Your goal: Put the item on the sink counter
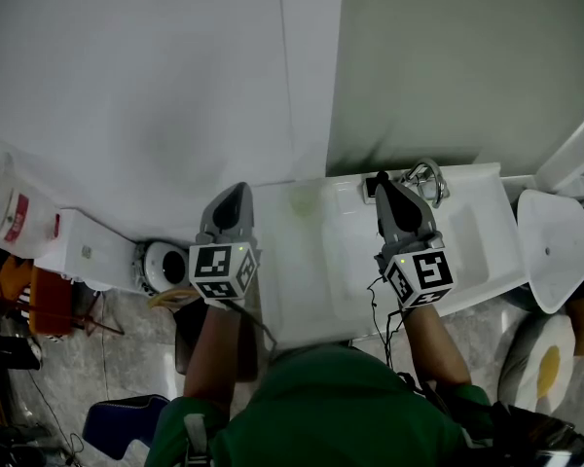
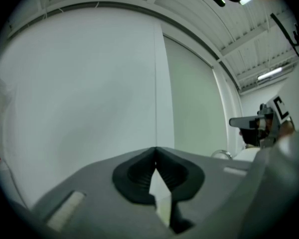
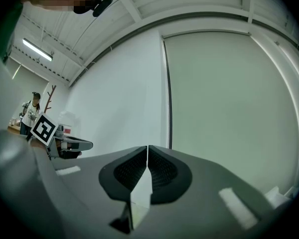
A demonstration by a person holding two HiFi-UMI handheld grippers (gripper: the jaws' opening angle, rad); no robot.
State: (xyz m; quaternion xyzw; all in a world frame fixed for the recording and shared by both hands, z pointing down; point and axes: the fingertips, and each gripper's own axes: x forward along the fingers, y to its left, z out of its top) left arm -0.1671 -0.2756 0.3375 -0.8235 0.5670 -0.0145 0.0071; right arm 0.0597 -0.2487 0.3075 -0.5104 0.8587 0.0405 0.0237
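The white sink counter [image 1: 311, 261] lies below me against the wall, with a chrome faucet [image 1: 426, 177] at its back right. My left gripper [image 1: 237, 193] hovers over the counter's left edge and my right gripper [image 1: 383, 183] hangs just left of the faucet. Both point at the wall. In the left gripper view the dark pads [image 2: 139, 176] meet with nothing between them. The right gripper view shows its pads [image 3: 162, 171] closed together and empty too. No held item shows in any view.
Left of the counter are a white plastic bag [image 1: 10, 207], a white box [image 1: 86, 251] and a round white object [image 1: 162, 265] on the floor. A white toilet [image 1: 555, 241] stands to the right. A person [image 3: 32, 108] stands far off.
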